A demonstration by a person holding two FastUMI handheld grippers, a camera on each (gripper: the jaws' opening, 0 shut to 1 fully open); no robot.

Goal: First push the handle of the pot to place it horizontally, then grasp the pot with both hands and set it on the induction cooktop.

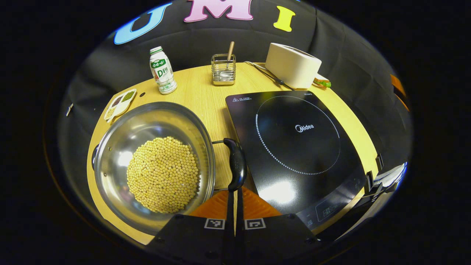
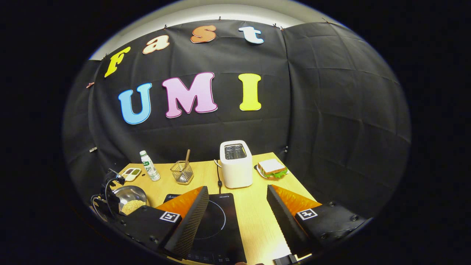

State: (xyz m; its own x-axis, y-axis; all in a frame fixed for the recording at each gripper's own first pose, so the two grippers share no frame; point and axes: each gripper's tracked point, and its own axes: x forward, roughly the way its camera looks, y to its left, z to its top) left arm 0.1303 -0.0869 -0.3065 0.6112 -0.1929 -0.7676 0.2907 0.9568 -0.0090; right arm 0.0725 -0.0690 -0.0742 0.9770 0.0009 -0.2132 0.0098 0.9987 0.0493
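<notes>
**Left tool closed at the pot handle, right tool held wide over the cooktop**

In the left gripper view the pot (image 1: 154, 162), a steel pan holding a heap of yellow beans (image 1: 163, 174), sits at lower left on the wooden counter (image 1: 200, 92), just beside the left edge of the induction cooktop (image 1: 294, 154). Its dark handle (image 1: 236, 163) lies between pan and cooktop, its long axis running up and down the frame, along the pan's right side rather than pointing away from it. The left tool (image 1: 234, 213) is at bottom centre with its fingers brought together, leaving a thin gap, tips right at the lower end of the handle; I cannot tell whether they pinch anything.

Toward the top of that view stand a bottle (image 1: 162, 70), a wire basket (image 1: 223, 69) and a toaster (image 1: 292, 65); a small dish (image 1: 120, 104) lies at upper left of the pan.

In the right gripper view the right tool (image 2: 235, 206) is spread wide and empty, above the cooktop's near end. The pot appears small at lower left, with the other tool beside it. A sandwich (image 2: 271, 167) rests right of the toaster.
</notes>
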